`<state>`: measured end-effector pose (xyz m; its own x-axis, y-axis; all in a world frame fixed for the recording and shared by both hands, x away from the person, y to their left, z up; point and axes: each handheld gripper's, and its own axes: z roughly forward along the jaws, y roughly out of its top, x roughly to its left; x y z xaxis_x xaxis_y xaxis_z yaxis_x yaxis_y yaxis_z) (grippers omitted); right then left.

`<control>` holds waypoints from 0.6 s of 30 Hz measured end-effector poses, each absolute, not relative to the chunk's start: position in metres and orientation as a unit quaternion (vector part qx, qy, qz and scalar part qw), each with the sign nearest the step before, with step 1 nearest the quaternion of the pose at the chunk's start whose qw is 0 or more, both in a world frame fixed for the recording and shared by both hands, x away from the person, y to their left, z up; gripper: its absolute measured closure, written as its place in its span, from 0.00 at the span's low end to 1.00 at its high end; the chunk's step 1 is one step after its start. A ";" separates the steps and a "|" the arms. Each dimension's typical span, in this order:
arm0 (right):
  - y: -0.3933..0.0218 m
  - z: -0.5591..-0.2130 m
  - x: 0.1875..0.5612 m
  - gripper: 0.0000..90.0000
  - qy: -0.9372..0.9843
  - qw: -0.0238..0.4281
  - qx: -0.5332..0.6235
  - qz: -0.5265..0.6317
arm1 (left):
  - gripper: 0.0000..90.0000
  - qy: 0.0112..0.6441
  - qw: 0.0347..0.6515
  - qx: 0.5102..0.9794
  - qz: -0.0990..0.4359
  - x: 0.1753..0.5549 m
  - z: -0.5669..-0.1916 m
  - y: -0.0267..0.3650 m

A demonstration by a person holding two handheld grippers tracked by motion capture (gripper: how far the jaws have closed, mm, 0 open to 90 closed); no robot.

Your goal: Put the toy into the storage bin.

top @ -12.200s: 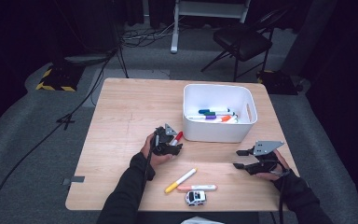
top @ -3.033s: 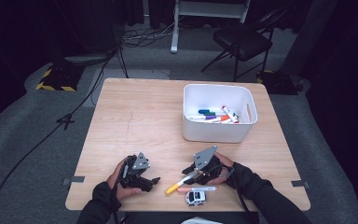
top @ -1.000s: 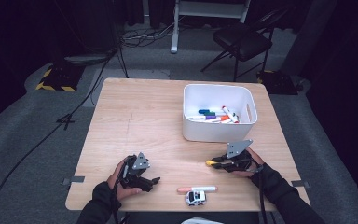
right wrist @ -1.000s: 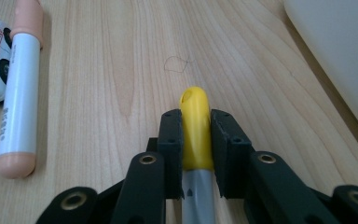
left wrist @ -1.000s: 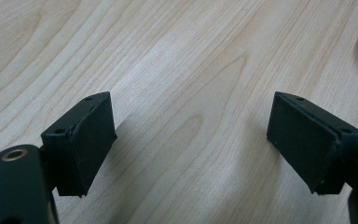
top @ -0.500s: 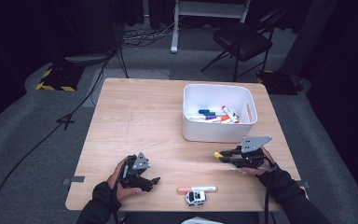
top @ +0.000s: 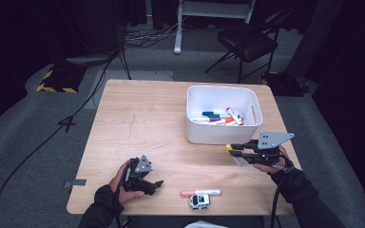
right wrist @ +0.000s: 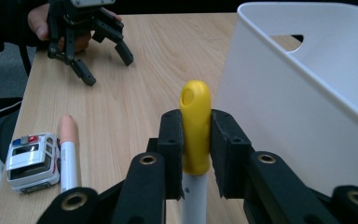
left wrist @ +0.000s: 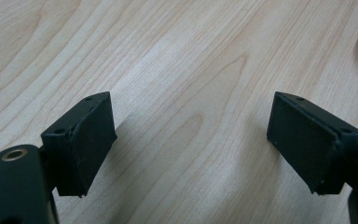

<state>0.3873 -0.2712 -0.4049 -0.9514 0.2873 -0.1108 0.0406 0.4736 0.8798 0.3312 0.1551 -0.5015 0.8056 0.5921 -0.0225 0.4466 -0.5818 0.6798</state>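
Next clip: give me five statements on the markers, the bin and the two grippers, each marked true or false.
1. The right gripper is shut on a yellow-capped marker. True.
2. The left gripper holds the toy police car. False: its fingers are apart and empty over the table.
3. The white bin already holds markers. True.
4. The pink-capped marker lies in the bin. False: it lies on the table beside the car.
5. The held marker is already over the bin. False: it is beside it.

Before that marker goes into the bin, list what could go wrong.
1. The right gripper grips the marker only at its yellow cap, so the cap might pull off or the marker swing.
2. The marker sits level with the white bin wall and could knock it unless lifted higher.
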 end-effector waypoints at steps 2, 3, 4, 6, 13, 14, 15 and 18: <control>-0.272 -0.398 0.387 0.84 0.847 0.130 0.097 0.505 | 0.17 0.294 0.350 0.883 0.104 0.331 -0.501 0.155; -0.273 -0.393 0.388 0.84 0.847 0.132 0.092 0.506 | 0.17 0.294 0.350 0.883 0.104 0.331 -0.501 0.155; -0.274 -0.389 0.387 0.84 0.845 0.133 0.096 0.509 | 0.17 0.294 0.350 0.883 0.104 0.331 -0.501 0.155; -0.276 -0.379 0.388 0.84 0.841 0.143 0.092 0.513 | 0.17 0.294 0.350 0.883 0.104 0.331 -0.501 0.155; -0.281 -0.346 0.393 0.84 0.837 0.154 0.091 0.517 | 0.17 0.296 0.351 0.882 0.105 0.331 -0.502 0.155; -0.282 -0.340 0.394 0.84 0.837 0.154 0.091 0.517 | 0.17 0.295 0.351 0.882 0.105 0.331 -0.502 0.155; -0.283 -0.337 0.395 0.84 0.835 0.156 0.092 0.520 | 0.17 0.295 0.351 0.882 0.105 0.331 -0.502 0.155; -0.285 -0.329 0.397 0.84 0.829 0.160 0.096 0.527 | 0.17 0.295 0.351 0.882 0.105 0.331 -0.502 0.155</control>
